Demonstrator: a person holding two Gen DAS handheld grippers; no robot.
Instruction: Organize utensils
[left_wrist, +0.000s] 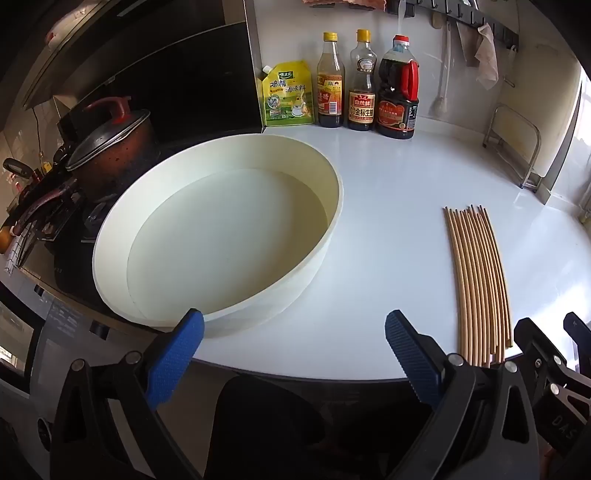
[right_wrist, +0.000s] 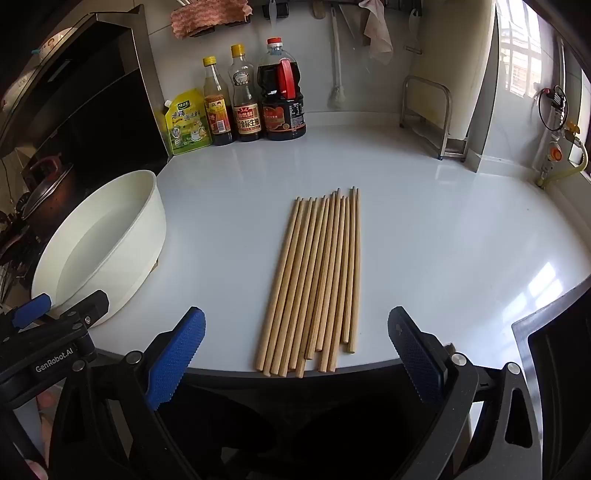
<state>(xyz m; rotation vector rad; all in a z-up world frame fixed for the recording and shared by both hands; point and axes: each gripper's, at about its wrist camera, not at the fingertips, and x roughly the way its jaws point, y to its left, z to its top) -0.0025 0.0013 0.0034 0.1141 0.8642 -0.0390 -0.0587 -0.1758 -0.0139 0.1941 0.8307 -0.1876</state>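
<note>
— What have I got in front of me?

— My right hand-held gripper (right_wrist: 295, 350) hangs over the near edge of the desk (right_wrist: 424, 229), jaws spread wide, nothing between them. The chopsticks (right_wrist: 314, 280) lie in a flat row on the desk right ahead of it, their near ends at the edge.

— And the left one?

— My left hand-held gripper (left_wrist: 293, 347) is just as wide open and empty, angled down at the near rim of the basin (left_wrist: 325, 236). I see nothing in the basin. The chopsticks (left_wrist: 478, 284) sit to its right, apart from it.

— Anything behind?

— A pouch (left_wrist: 286, 94) and three bottles (left_wrist: 364, 83) stand along the back wall; a lidded pot (left_wrist: 110, 147) sits left of the basin.
</note>
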